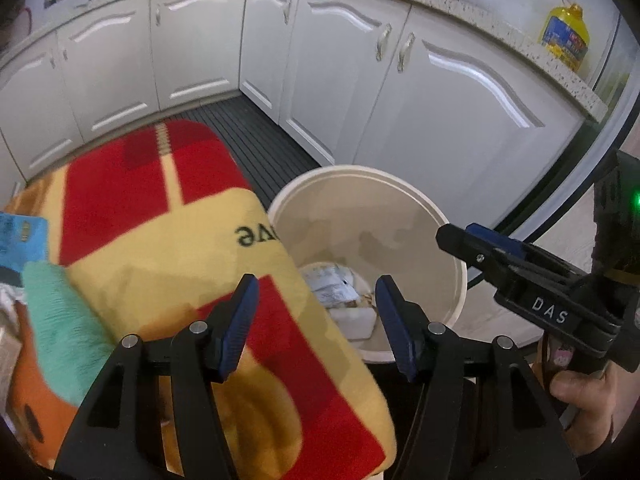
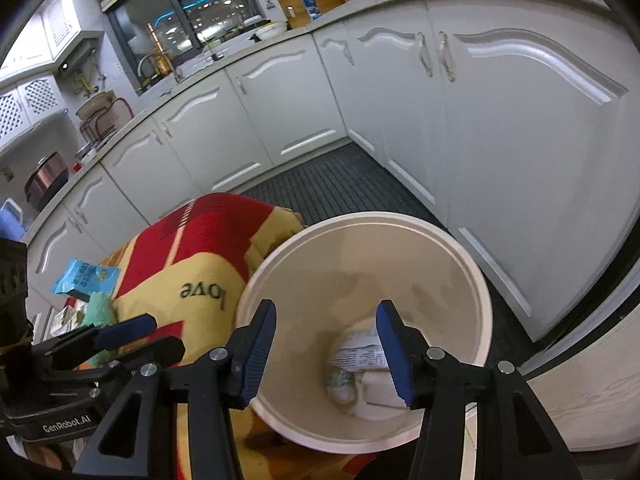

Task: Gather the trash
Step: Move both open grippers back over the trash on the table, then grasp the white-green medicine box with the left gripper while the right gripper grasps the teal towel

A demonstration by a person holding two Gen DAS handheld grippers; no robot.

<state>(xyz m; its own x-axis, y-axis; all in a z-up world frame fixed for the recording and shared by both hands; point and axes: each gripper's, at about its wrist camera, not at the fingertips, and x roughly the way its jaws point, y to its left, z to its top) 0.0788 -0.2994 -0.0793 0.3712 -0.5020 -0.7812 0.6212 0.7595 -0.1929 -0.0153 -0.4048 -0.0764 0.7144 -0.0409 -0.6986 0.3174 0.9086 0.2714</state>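
Both tools, left tool point(image 1: 316, 320) and right tool point(image 2: 326, 350), hang half open and empty over the bin point(image 2: 486, 304); the blue wrapper point(image 2: 86, 276) on the blanket point(image 2: 200, 252) looks light, crinkly, best pinched at an edge

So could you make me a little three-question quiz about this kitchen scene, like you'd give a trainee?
1. True or false: the white bin already has rubbish in it.
2. What lies on the blanket at its far left? A) blue packet B) banana C) shoe
3. Fill in: the right gripper hangs over the ____.

Key: 1 true, wrappers lie at the bottom. 2 A, the blue packet. 3 bin.
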